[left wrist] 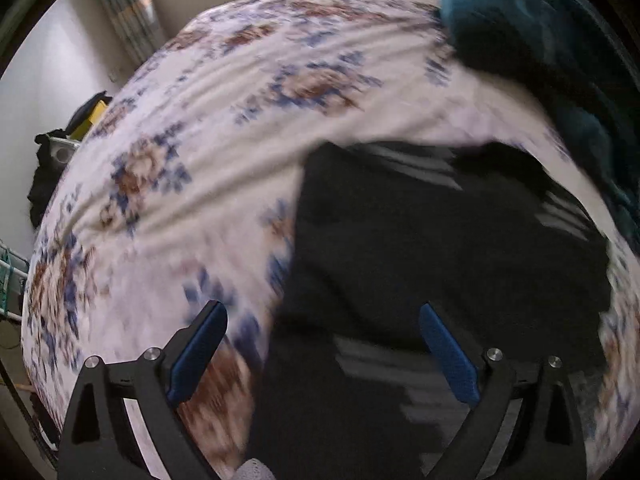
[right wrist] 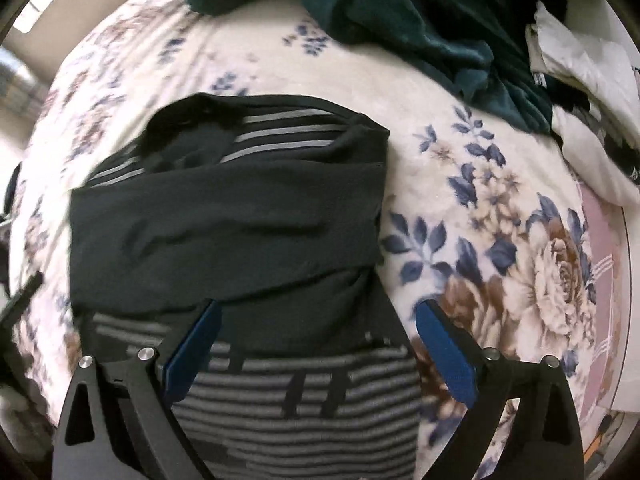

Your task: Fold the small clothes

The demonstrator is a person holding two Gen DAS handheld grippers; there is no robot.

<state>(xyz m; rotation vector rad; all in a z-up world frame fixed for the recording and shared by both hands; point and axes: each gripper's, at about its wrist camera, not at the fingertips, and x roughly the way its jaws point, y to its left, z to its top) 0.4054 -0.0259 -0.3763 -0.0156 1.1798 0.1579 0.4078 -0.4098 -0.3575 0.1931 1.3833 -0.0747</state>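
Note:
A small black garment with grey stripes [right wrist: 228, 216] lies partly folded on a floral bedspread [right wrist: 500, 208]; a plain black layer is turned over its striped part. It also shows in the left wrist view [left wrist: 440, 248], blurred. My left gripper [left wrist: 323, 312] is open and empty, just above the garment's left edge. My right gripper [right wrist: 318, 308] is open and empty, its left finger over the garment and its right finger over the bedspread beside the garment's right edge.
A dark teal blanket [right wrist: 420, 12] is heaped at the far side of the bed, also in the left wrist view [left wrist: 540, 40]. White and black cloth [right wrist: 588, 80] lies at the far right. The bed's left edge, with dark items and a yellow thing [left wrist: 94, 118] beyond, shows in the left wrist view.

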